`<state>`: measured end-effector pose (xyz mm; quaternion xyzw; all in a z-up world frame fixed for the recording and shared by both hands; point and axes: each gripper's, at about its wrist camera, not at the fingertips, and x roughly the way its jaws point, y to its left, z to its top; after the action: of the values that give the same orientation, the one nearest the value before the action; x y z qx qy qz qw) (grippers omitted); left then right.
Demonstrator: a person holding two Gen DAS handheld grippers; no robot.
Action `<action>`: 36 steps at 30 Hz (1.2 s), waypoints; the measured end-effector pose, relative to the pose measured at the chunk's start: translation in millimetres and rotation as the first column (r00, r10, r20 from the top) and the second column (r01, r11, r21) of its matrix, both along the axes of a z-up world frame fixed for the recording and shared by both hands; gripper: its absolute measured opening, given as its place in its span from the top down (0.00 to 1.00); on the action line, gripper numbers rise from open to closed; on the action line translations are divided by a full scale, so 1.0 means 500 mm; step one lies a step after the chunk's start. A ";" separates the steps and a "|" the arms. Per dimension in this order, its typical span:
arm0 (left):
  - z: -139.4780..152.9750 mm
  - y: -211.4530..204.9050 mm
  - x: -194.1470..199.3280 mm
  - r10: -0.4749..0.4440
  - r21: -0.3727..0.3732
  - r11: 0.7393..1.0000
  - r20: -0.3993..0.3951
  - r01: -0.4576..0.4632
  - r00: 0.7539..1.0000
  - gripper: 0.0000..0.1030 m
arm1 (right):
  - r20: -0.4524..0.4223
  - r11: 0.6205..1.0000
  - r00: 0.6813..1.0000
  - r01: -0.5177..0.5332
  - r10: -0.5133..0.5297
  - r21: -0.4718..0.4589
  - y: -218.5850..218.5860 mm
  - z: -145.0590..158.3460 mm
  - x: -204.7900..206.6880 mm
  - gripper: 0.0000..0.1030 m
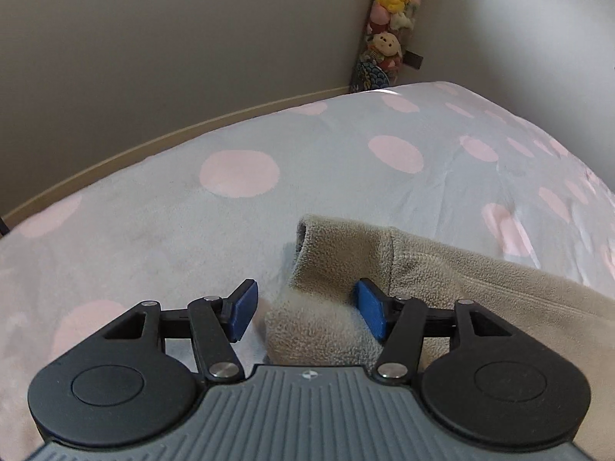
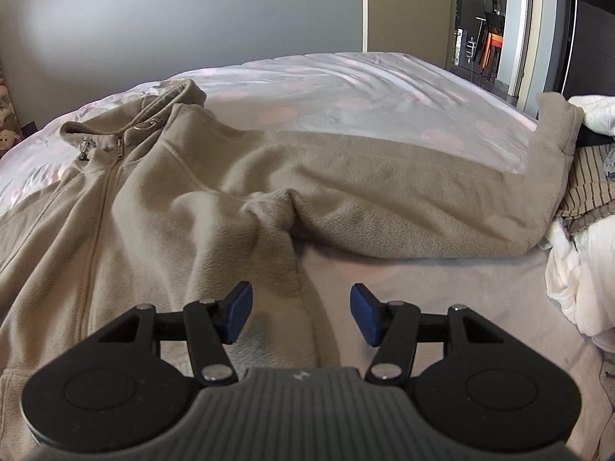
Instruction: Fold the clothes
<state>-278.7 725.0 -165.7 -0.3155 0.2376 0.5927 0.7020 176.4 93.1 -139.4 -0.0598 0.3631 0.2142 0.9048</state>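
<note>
A beige fleece zip jacket (image 2: 173, 199) lies spread on the bed, collar at the far left. One sleeve (image 2: 384, 192) stretches to the right, its cuff (image 2: 557, 123) standing up beside a clothes pile. My right gripper (image 2: 301, 315) hangs open just over the jacket's side edge, with nothing pinched. In the left wrist view the other sleeve's cuff end (image 1: 326, 261) lies between the fingers of my left gripper (image 1: 305, 315). The right pad (image 1: 371, 315) rests against the fleece while the left pad (image 1: 242, 315) stands apart from it, so this gripper is open.
The bed cover (image 1: 192, 230) is pale grey with pink dots. A wall runs close behind the bed, with plush toys (image 1: 388, 19) in the corner. White and striped clothes (image 2: 576, 269) are heaped at the bed's right edge. A doorway (image 2: 484, 19) opens beyond.
</note>
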 end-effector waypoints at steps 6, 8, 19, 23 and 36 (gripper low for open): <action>0.046 -0.029 0.032 -0.031 0.081 0.996 -0.112 0.040 0.993 0.85 | -0.002 0.999 0.999 -0.043 0.043 -0.003 0.033 0.012 -0.037 0.42; 0.081 -0.028 0.027 -0.033 0.102 0.994 -0.079 0.041 0.996 0.88 | 0.010 0.998 0.998 -0.059 0.059 -0.004 0.040 0.021 -0.048 0.42; 0.234 0.055 -0.043 0.095 0.218 0.975 -0.209 -0.048 0.973 0.95 | 0.041 0.998 0.997 -0.065 0.065 0.012 0.026 0.053 -0.073 0.42; 0.186 0.058 -0.024 0.044 0.173 0.985 -0.232 -0.003 0.972 0.94 | 0.034 0.999 0.998 -0.044 0.043 0.010 0.004 0.062 -0.063 0.42; 0.174 -0.103 0.019 -0.025 0.159 0.984 -0.327 0.081 0.945 0.57 | 0.109 0.989 0.987 0.128 -0.120 -0.076 -0.169 0.150 0.118 0.41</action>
<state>-269.3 673.4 -78.6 -0.1464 0.3066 0.6355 0.6933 235.3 8.4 -64.6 -0.0856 0.3271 0.1389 0.9308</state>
